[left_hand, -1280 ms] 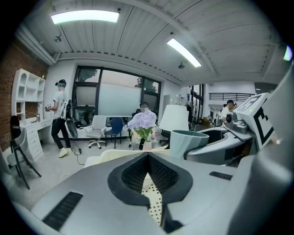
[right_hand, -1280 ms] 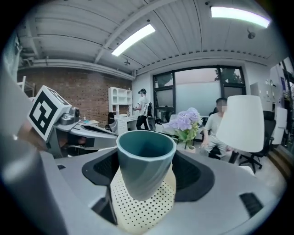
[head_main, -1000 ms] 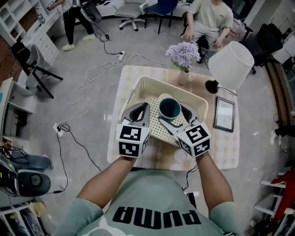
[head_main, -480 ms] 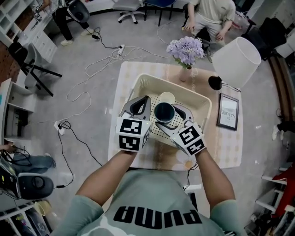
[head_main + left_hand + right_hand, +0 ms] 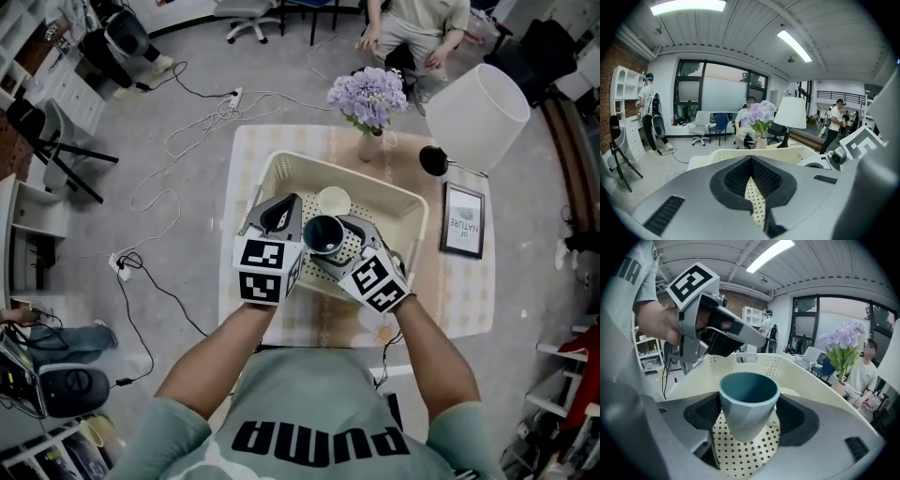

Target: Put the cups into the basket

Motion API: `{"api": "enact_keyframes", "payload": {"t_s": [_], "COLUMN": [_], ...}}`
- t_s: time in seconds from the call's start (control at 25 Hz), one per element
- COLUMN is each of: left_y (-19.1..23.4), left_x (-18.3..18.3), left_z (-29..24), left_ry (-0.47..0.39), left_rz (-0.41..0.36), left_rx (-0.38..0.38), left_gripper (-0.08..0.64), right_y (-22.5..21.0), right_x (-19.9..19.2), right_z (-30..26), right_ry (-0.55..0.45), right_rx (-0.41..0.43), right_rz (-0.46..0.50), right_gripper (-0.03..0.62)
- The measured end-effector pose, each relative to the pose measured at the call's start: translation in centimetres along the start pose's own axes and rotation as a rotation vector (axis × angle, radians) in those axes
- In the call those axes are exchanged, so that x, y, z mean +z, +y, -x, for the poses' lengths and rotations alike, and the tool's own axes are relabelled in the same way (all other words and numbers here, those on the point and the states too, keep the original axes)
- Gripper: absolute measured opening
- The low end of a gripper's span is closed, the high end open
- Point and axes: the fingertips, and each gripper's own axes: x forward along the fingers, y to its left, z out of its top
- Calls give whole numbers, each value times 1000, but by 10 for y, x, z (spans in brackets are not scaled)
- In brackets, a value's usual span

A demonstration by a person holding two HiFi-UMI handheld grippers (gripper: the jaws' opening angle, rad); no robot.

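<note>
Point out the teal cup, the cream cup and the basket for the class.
teal cup (image 5: 748,404): right gripper view, on its outer wall.
cream cup (image 5: 334,200): head view, on its inside.
basket (image 5: 764,363): right gripper view, on the perforated far wall.

Open-plan office or lab space, with a home-style set staged in the middle. Bare grey floor (image 5: 169,281) with loose cables (image 5: 187,122) and a power strip (image 5: 234,95), swivel office chairs (image 5: 701,125) at the far side, white shelving (image 5: 626,89) against a brick wall (image 5: 614,61) on the left, big windows (image 5: 722,93), ceiling strip lights (image 5: 797,40), a railing (image 5: 834,96) far right. The small clothed table (image 5: 469,309) carries a lamp (image 5: 473,117), flowers (image 5: 367,89) and a picture frame (image 5: 463,221)
</note>
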Motion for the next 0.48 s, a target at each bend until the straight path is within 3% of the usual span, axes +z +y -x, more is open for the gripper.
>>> {"api": "enact_keyframes", "payload": {"t_s": [0.48], "left_y": [3], "left_x": [-10], "left_z": [-8], "left_ry": [18], "left_rz": [20], "left_rx": [-26], "left_gripper": [2], "right_y": [0], "right_x": [-19], "right_z": [-12], "right_ry": [56], "right_rx": [22], "right_rz": [30], "right_gripper": [370]}}
